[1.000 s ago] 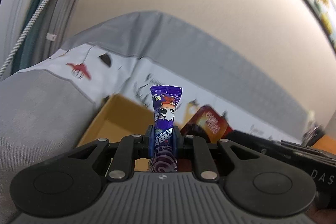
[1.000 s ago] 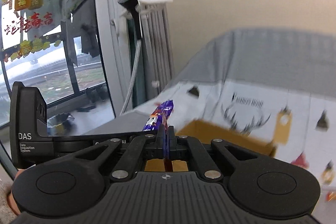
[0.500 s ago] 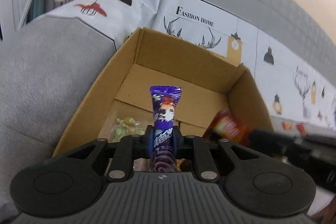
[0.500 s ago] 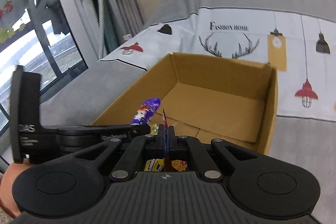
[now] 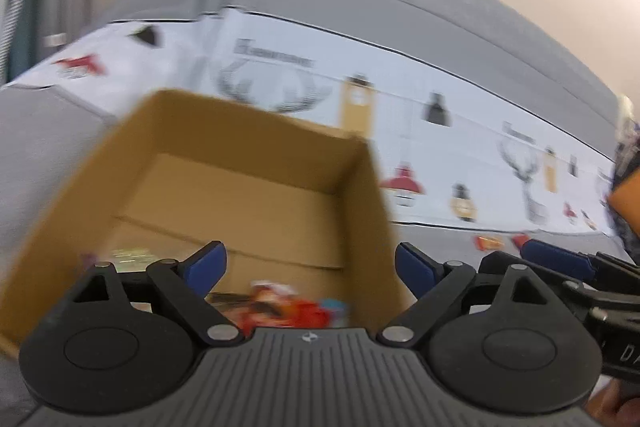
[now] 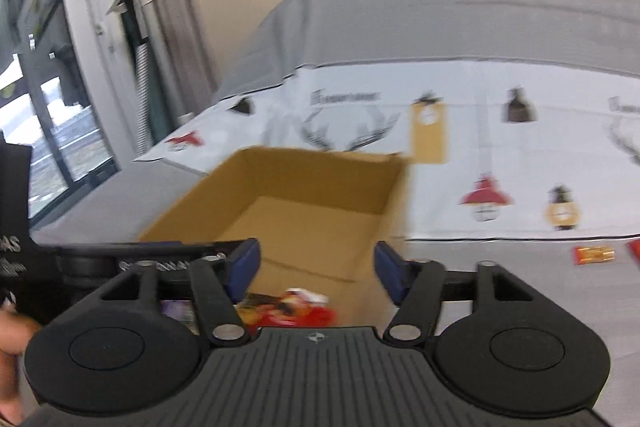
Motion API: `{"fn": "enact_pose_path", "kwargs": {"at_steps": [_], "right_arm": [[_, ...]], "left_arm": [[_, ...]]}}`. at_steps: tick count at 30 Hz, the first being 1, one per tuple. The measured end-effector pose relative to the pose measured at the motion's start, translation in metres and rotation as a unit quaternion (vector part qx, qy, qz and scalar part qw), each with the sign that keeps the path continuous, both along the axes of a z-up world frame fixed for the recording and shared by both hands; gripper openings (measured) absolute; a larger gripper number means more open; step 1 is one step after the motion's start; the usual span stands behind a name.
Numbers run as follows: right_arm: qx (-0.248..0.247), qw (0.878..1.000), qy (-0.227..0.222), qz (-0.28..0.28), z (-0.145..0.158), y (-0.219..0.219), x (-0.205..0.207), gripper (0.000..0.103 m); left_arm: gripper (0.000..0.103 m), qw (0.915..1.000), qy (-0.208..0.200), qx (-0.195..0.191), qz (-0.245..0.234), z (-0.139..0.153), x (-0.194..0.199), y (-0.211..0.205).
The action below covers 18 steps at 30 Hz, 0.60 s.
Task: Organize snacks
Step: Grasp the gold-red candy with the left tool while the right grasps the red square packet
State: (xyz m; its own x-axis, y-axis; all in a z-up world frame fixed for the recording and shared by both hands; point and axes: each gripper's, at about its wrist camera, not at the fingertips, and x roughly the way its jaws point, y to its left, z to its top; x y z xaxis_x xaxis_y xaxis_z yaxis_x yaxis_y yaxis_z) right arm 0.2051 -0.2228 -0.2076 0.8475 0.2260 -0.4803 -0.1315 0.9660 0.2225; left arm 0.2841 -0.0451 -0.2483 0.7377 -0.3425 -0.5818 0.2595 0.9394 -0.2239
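Note:
An open cardboard box (image 5: 256, 195) (image 6: 320, 211) stands on a grey sofa. My left gripper (image 5: 310, 263) is open and empty above the box's near end. My right gripper (image 6: 316, 263) is open and empty too, beside it on the right. A red snack pack (image 5: 280, 311) (image 6: 292, 309) lies in the box below both grippers. A purple wrapper (image 6: 176, 307) shows low in the box in the right wrist view. A pale green candy bag (image 5: 128, 255) lies at the box's left side. Both views are blurred.
A white printed cloth (image 5: 440, 131) (image 6: 500, 155) covers the sofa behind and right of the box. Small red snack packs (image 6: 594, 254) (image 5: 488, 242) lie on the grey cushion to the right. A window and curtain (image 6: 80, 67) stand at the left.
Both grippers have opened. The purple candy has left my left gripper and the red pack has left my right gripper; both now lie in the box. Both cameras tilted up.

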Motion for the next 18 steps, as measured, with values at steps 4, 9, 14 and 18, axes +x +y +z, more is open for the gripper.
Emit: {"fn": "enact_pose_path", "kwargs": {"at_steps": [4,9,14,18], "right_arm": [[-0.010,0.999,-0.025,-0.043,-0.014,-0.055,-0.015,0.078],[-0.033,0.994,-0.029,-0.099,-0.046,-0.136,-0.013,0.081],[-0.005,0.989,0.000,-0.150,-0.076,-0.219,0.007,0.081],[-0.018,0.984,0.018,-0.177,-0.101,-0.271,0.030,0.081]], "left_arm": [[0.094,0.9982,0.005,0.014,-0.059,-0.007,0.009,-0.072],[0.094,0.9917,0.006,0.028,-0.126,-0.030,0.026,-0.163],[0.094,0.9846,0.032,0.052,-0.164,-0.062,0.070,-0.255],[0.093,0.9797,0.036,0.071,-0.184,-0.087,0.105,-0.319]]}}
